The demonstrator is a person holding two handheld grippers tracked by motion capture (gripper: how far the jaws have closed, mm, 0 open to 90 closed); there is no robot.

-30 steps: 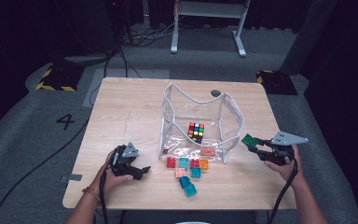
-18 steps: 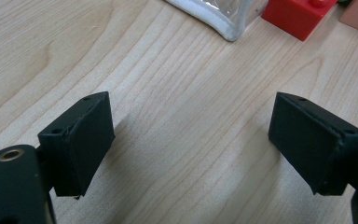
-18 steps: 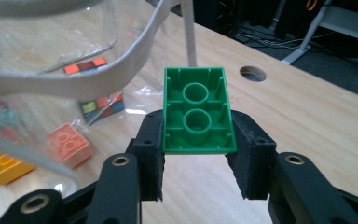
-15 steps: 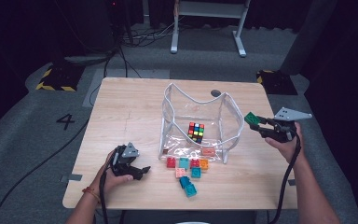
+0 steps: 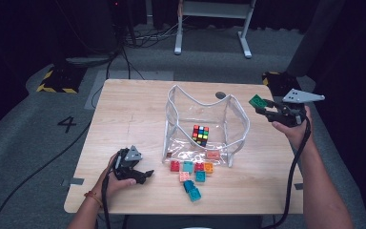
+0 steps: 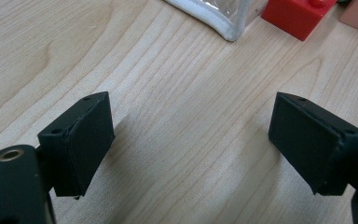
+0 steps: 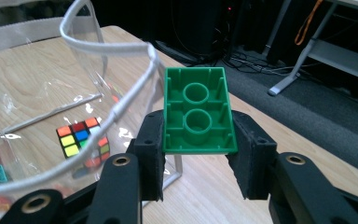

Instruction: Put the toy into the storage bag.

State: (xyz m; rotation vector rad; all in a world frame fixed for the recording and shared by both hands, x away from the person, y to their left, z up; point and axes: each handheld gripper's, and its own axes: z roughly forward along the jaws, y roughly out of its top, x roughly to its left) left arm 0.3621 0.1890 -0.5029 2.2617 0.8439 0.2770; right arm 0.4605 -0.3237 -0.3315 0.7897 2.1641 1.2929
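Note:
My right gripper [image 5: 262, 109] is shut on a green brick [image 7: 199, 110], held underside up in the air just right of the clear bag's [image 5: 205, 117] rim [image 7: 116, 109]. In the high view the green brick [image 5: 257, 101] sits above the table's right side. A colour cube [image 5: 200, 135] lies inside the bag and shows through its wall as the colour cube [image 7: 83, 136]. My left gripper [image 5: 143, 176] rests low on the table at the front left, open, with bare wood between its jaws [image 6: 191, 140].
Several loose bricks [image 5: 190, 171] in red, teal, pink and orange lie in front of the bag, with a red brick [image 6: 298, 16] beyond my left jaws. The wooden table [image 5: 124, 114] has free room at its left and back. Cables and a desk frame stand on the floor behind.
My right gripper has risen and moved toward the bag's right rim with the green brick in it. The left hand has stayed in place.

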